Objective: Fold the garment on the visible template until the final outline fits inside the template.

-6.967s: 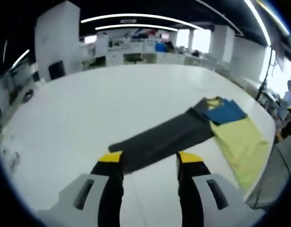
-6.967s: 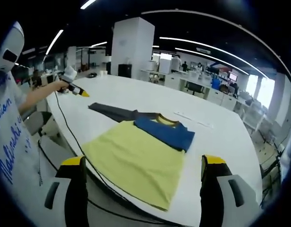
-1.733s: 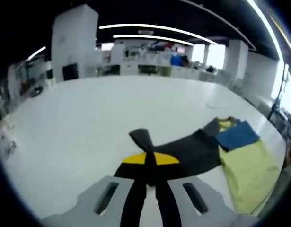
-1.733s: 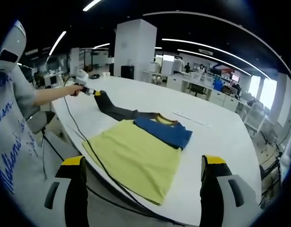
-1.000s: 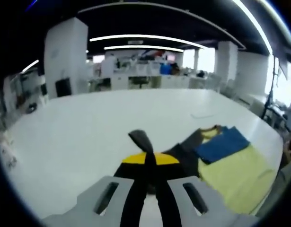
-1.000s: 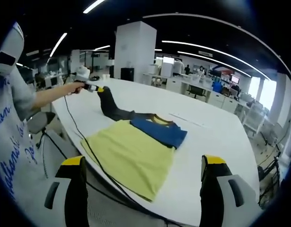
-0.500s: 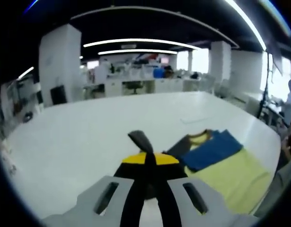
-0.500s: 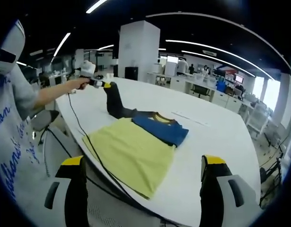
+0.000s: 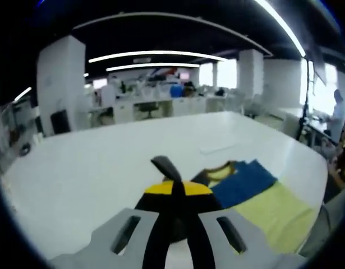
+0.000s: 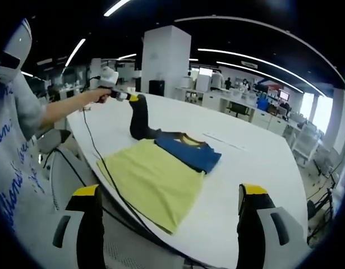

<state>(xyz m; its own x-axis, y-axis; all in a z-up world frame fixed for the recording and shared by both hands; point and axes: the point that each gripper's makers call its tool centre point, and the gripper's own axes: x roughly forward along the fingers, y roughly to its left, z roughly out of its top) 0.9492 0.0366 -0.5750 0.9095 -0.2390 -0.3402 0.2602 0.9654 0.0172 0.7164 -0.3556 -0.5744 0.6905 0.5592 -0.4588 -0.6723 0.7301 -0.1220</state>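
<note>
A garment lies on the white table point(image 10: 256, 162): yellow body point(image 10: 152, 182), blue folded part point(image 10: 190, 154), yellow collar point(image 9: 220, 170) and a long dark grey sleeve point(image 10: 140, 120). My left gripper point(image 9: 173, 188) is shut on the sleeve's end, whose tip point(image 9: 165, 166) sticks up past the jaws. In the right gripper view the left gripper point(image 10: 127, 97), in a person's hand, holds the sleeve lifted steeply above the table. My right gripper point(image 10: 169, 196) is open, well back from the shirt's hem, with nothing between its jaws. No template outline is discernible.
A black cable point(image 10: 99, 162) hangs from the left gripper along the table's near edge. A thin white strip point(image 10: 225, 141) lies on the table beyond the shirt. The person's body point(image 10: 12, 151) stands at the left. Office desks and a white pillar point(image 10: 166, 59) lie behind.
The left gripper closed on the sleeve's end, then lifted it and carried it toward the shirt's body; the sleeve now rises steeply. The right gripper stayed open and still.
</note>
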